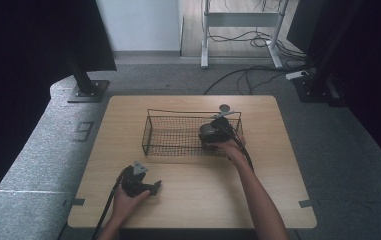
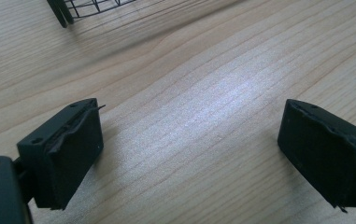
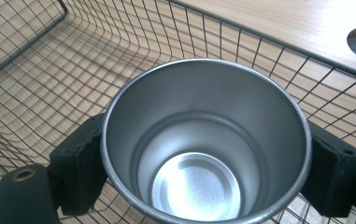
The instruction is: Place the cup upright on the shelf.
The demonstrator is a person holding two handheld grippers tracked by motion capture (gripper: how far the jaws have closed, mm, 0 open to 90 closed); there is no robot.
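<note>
Inside the wire basket (image 3: 35,70) on the table (image 1: 188,195), the right claw (image 3: 206,158) pinches an upright, empty, shiny steel cup (image 3: 203,140), while the left claw (image 2: 189,154) rests spread over bare wood.

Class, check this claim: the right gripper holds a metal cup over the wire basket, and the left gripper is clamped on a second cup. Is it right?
Not quite. In the left gripper view the left gripper is open over bare table, holding nothing. The right gripper does hold the metal cup over the wire basket.
</note>
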